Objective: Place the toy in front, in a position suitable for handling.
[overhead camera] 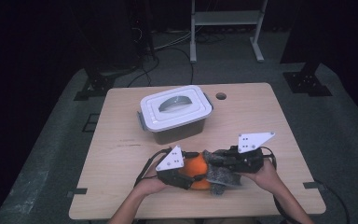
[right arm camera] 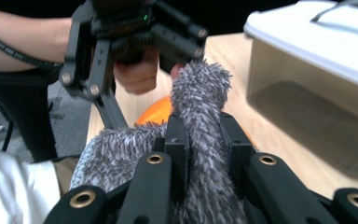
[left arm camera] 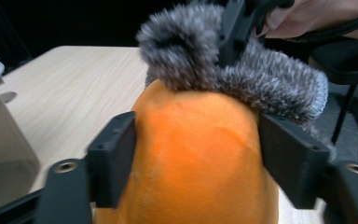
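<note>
Lidded box (overhead camera: 175, 112) on wooden table (overhead camera: 121, 154)

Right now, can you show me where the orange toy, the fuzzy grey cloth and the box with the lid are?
orange toy (left arm camera: 196, 154), left gripper view, on its smooth front between the jaws.
fuzzy grey cloth (right arm camera: 200, 93), right gripper view, on its upper curled end.
box with the lid (overhead camera: 175, 108), high view, on its white lid.

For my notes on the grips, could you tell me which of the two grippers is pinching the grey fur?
The right gripper: its jaws are shut on the grey furry part of the plush toy, while the left gripper straddles the orange body.
</note>
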Motion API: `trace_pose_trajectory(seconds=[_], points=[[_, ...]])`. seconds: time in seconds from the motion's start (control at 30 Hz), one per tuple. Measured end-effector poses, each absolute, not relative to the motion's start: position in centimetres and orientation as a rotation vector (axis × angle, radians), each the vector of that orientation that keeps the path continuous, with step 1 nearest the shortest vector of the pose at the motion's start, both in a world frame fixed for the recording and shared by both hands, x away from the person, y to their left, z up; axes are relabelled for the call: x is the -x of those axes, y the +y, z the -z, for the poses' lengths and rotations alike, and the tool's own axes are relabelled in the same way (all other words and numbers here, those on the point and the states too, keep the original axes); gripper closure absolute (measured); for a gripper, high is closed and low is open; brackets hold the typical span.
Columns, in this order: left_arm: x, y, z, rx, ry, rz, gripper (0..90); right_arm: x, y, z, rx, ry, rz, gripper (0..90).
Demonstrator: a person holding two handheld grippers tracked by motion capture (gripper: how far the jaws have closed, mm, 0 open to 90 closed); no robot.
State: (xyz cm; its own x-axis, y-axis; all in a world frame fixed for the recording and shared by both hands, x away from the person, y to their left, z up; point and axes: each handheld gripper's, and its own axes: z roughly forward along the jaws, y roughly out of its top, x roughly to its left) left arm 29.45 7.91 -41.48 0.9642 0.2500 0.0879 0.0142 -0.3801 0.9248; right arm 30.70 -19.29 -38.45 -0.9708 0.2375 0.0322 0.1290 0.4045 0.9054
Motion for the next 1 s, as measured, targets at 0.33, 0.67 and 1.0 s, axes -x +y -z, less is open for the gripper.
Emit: trace_pose_trajectory(seconds=[0.33, 0.67, 1.0], points=[[-30.4, 8.4, 43.3, -1.975, 0.196, -0.198, 18.4, -31.1, -21.6, 39.8, -0.407, 2.542, -1.642, 76.3], [-29.6, 7.3, 43.1, -1.983, 0.185, -0.249, 36.8, -30.7, -21.8, 38.5, -0.409, 2.512, -1.630, 76.3], [-30.0, 8.4, 42.6, -1.965, 0.235, -0.266, 38.6, -31.4, -22.1, 39.8, -0.477, 2.531, -1.551, 76.3]])
